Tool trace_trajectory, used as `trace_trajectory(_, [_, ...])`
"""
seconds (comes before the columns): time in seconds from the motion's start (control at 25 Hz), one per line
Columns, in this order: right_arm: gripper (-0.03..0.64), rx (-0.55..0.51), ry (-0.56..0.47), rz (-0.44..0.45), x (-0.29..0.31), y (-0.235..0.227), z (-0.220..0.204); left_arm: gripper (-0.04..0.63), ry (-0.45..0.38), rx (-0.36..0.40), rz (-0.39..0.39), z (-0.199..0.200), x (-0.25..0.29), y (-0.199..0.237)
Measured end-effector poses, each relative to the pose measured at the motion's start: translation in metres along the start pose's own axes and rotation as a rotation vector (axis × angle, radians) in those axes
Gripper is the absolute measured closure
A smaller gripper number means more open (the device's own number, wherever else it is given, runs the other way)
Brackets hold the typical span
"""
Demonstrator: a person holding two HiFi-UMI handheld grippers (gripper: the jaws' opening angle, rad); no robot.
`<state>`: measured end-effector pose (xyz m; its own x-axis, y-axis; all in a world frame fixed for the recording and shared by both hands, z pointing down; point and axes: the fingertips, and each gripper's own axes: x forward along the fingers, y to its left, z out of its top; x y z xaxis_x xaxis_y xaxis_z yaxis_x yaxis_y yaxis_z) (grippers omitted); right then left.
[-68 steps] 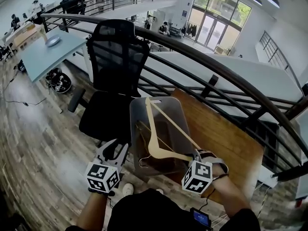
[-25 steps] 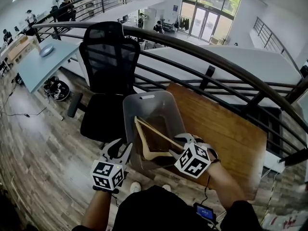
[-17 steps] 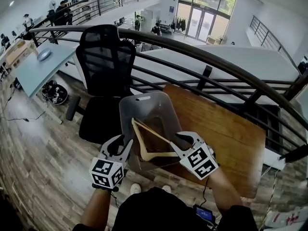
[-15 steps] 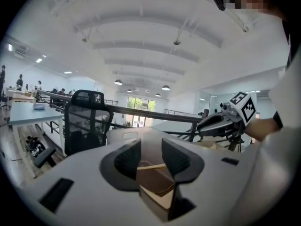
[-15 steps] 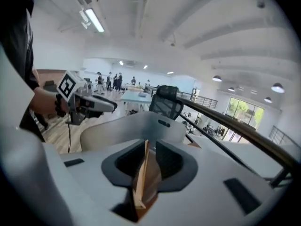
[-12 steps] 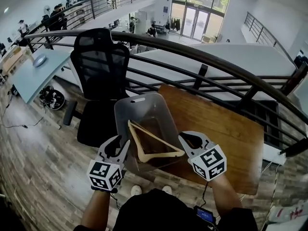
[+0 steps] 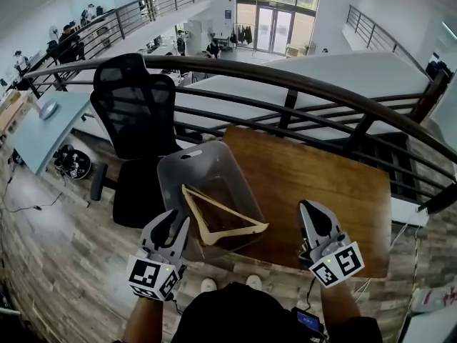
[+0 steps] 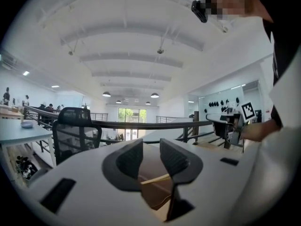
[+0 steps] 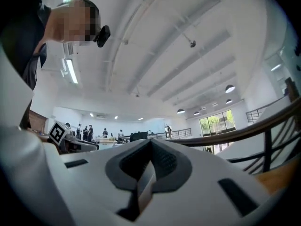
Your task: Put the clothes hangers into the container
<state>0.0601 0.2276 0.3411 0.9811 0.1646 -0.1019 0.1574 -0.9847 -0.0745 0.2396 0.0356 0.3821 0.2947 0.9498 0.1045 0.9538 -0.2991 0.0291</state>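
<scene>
Right gripper: pulled clear over desk, now closed on nothing. Hanger: released, resting in container. Deposit judged done.

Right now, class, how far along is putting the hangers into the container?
Done: a wooden hanger rests in the container, one end on its rim. In hand: nothing; right tongs shut, empty; left tongs, just closing slightly, grip nothing. Left: no other hangers visible outside.
</scene>
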Motion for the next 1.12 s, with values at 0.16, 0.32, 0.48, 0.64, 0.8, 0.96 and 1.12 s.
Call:
trace_trajectory(0.16, [0.624, 0.02, 0.02, -0.049, -0.007, -0.009, -0.012, 0.485, -0.091, -0.01, -0.019, 0.017, -0.004, -0.003])
trace_trajectory(0.32, [0.624, 0.072, 0.046, -0.075, -0.01, -0.017, -0.027, 0.491, -0.109, -0.032, -0.027, 0.011, -0.006, -0.004])
trace_trajectory(0.48, [0.624, 0.093, 0.066, -0.085, -0.011, -0.02, -0.035, 0.49, -0.097, -0.069, -0.013, 0.003, -0.01, -0.001])
trace_trajectory(0.64, [0.624, 0.102, 0.066, -0.079, -0.008, -0.017, -0.037, 0.491, -0.089, -0.079, 0.014, -0.001, -0.015, 0.007])
trace_trajectory(0.8, [0.624, 0.108, 0.057, -0.067, -0.002, -0.01, -0.038, 0.491, -0.084, -0.097, 0.044, -0.008, -0.021, 0.016])
trace_trajectory(0.96, [0.624, 0.094, 0.061, -0.043, 0.004, 0.001, -0.042, 0.491, -0.078, -0.102, 0.062, -0.012, -0.025, 0.023])
trace_trajectory(1.12, [0.624, 0.076, 0.073, -0.052, 0.009, 0.005, -0.047, 0.491, -0.071, -0.114, 0.078, -0.017, -0.028, 0.028])
